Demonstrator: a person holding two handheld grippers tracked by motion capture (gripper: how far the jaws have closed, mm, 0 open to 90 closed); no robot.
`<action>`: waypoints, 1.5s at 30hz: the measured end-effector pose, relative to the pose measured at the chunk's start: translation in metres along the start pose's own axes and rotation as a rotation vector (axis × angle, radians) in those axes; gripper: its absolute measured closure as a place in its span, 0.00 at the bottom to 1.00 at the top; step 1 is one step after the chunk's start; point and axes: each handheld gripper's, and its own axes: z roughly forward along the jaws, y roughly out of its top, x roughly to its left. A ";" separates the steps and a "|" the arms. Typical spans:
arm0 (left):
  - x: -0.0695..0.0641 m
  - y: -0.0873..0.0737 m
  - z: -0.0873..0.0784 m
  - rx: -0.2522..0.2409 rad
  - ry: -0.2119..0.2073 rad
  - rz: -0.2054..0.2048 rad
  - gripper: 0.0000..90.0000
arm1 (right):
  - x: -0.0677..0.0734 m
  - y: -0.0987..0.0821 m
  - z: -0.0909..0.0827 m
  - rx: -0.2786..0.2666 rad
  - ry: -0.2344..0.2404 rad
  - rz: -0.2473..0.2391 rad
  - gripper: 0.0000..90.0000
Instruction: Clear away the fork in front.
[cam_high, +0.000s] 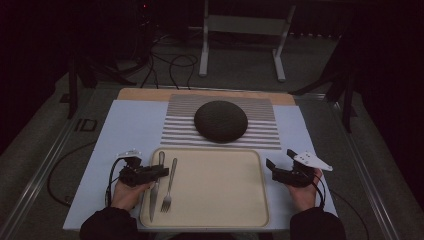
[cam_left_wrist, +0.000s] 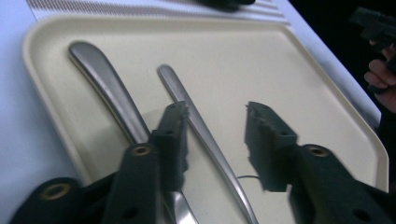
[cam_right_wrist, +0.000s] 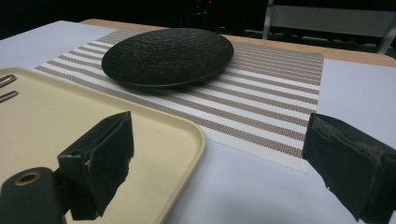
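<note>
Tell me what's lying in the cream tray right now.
A knife and a fork lie side by side at the tray's left end. The left tool covers part of the knife.

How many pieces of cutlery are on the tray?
2. A knife lies along the left edge of the tray, partly under the left gripper. A fork lies just right of it, tines toward the person. Nothing else seems hidden.

This looks like a dim lab or recording studio staged as a dining spot: a counter (cam_high: 125, 130) under pale sheeting, black cables (cam_high: 170, 65) snaking over grey carpet (cam_high: 240, 70), metal stand legs (cam_high: 205, 45) behind, and floor rails (cam_high: 45, 165) alongside.
</note>
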 end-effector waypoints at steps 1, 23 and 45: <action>0.000 0.000 -0.001 -0.016 0.000 0.004 0.61 | 0.000 0.000 0.000 0.000 0.000 0.000 0.10; -0.019 0.018 -0.017 -0.161 0.068 0.125 0.13 | 0.003 0.000 0.000 0.001 0.017 -0.009 0.10; -0.029 0.044 -0.009 -0.262 0.202 0.212 0.00 | 0.005 -0.004 -0.001 0.002 0.014 -0.015 0.10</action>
